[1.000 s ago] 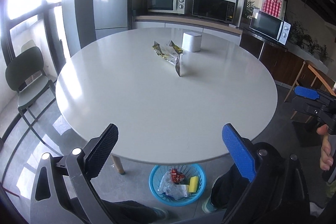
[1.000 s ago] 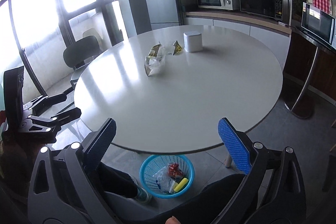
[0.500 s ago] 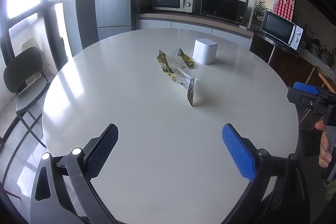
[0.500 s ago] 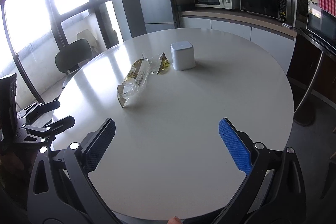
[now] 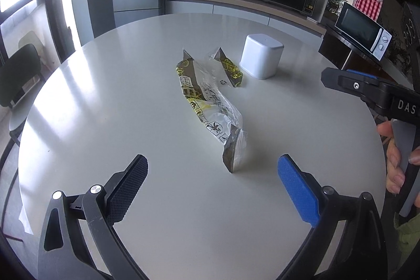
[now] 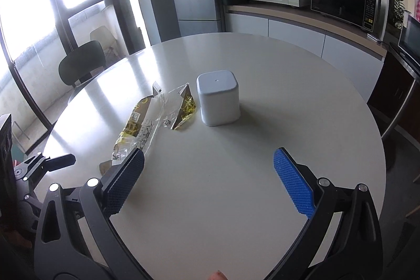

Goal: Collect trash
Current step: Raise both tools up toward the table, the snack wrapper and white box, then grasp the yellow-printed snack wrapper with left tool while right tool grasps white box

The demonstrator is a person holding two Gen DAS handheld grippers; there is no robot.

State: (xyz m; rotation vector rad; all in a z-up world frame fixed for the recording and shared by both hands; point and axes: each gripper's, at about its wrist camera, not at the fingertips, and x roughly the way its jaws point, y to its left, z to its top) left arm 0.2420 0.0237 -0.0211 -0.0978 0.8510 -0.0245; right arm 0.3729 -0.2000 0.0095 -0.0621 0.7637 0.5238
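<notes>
Left wrist view: left gripper [image 5: 212, 176] spread wide, empty, above the round white table [image 5: 105, 122]; long snack wrapper [image 5: 207, 106] lies mid-table, its near end upturned between the finger lines; bare surface on both sides; small wrapper [image 5: 227, 67] near a white box [image 5: 262, 57].

Right wrist view: right gripper [image 6: 208, 165] spread wide, empty; long snack wrapper [image 6: 136, 130] partly behind its black finger [image 6: 123, 185]; table rim well clear.

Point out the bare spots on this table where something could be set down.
Bare: the table right of the white box, and its near edge beside the right tongs. Crowded: the wrapper and torn scrap, left of the box.
</notes>
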